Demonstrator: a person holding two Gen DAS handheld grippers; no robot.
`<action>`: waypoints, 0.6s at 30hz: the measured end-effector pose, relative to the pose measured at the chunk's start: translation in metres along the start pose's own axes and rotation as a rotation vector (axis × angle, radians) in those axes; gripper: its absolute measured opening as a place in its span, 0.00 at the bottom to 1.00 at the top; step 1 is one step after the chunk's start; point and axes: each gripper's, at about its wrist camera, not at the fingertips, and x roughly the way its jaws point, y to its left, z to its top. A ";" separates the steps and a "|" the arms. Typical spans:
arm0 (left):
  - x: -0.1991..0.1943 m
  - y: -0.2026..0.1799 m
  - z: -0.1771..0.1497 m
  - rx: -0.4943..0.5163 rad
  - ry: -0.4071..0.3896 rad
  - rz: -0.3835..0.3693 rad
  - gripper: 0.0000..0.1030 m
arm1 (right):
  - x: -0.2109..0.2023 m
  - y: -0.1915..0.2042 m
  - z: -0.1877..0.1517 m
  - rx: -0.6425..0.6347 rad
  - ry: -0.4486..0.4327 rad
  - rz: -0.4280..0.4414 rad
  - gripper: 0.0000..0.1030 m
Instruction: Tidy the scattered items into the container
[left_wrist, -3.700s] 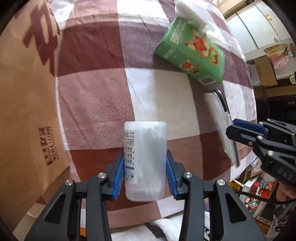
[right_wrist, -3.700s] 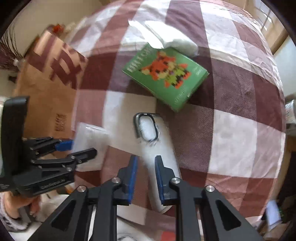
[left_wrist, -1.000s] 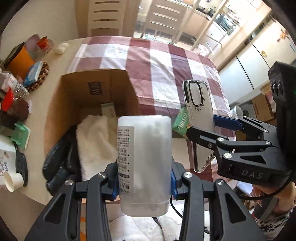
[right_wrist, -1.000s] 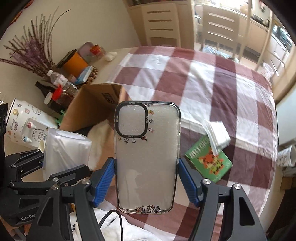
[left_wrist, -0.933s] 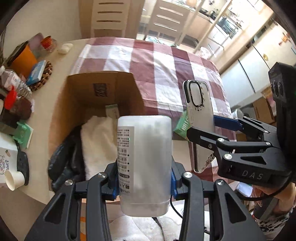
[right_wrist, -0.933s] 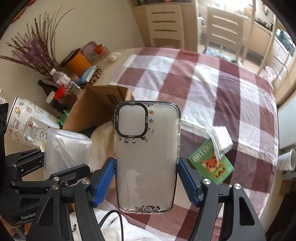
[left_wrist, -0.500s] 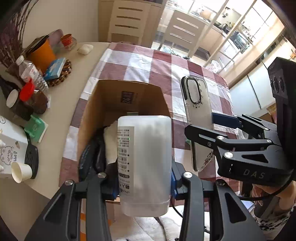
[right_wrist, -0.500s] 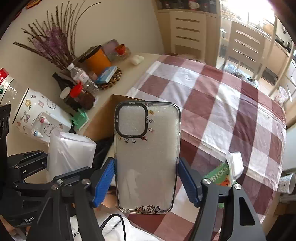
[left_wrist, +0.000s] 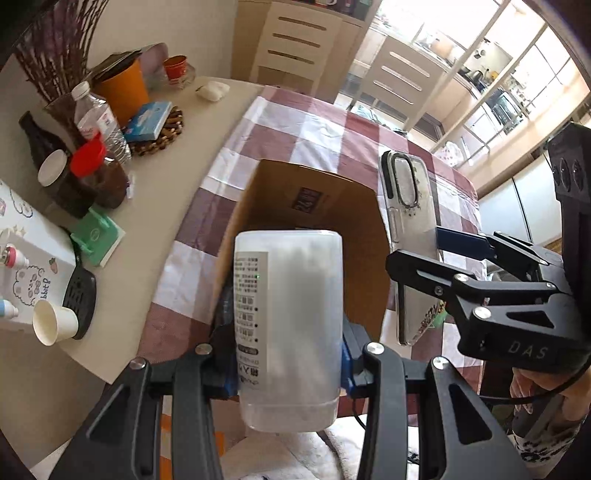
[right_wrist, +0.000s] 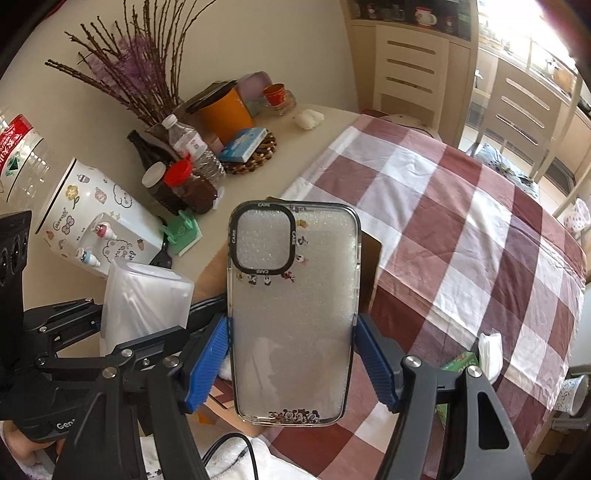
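My left gripper (left_wrist: 288, 347) grips the upright plastic jar (left_wrist: 288, 325), my right gripper (right_wrist: 291, 354) the upright phone case (right_wrist: 293, 306); the cardboard box (left_wrist: 332, 206) lies just ahead, below both.

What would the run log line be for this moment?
left gripper: shut on translucent container | right gripper: shut on clear phone case | both held above cardboard box | release: not yet
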 end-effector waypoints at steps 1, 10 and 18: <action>0.000 0.002 0.000 -0.006 -0.001 0.001 0.40 | 0.001 0.002 0.002 -0.004 0.002 0.003 0.68; 0.008 0.022 0.004 -0.050 0.010 0.007 0.40 | 0.017 0.019 0.013 -0.040 0.032 0.026 0.68; 0.020 0.028 0.006 -0.068 0.038 0.002 0.40 | 0.029 0.022 0.020 -0.043 0.059 0.034 0.68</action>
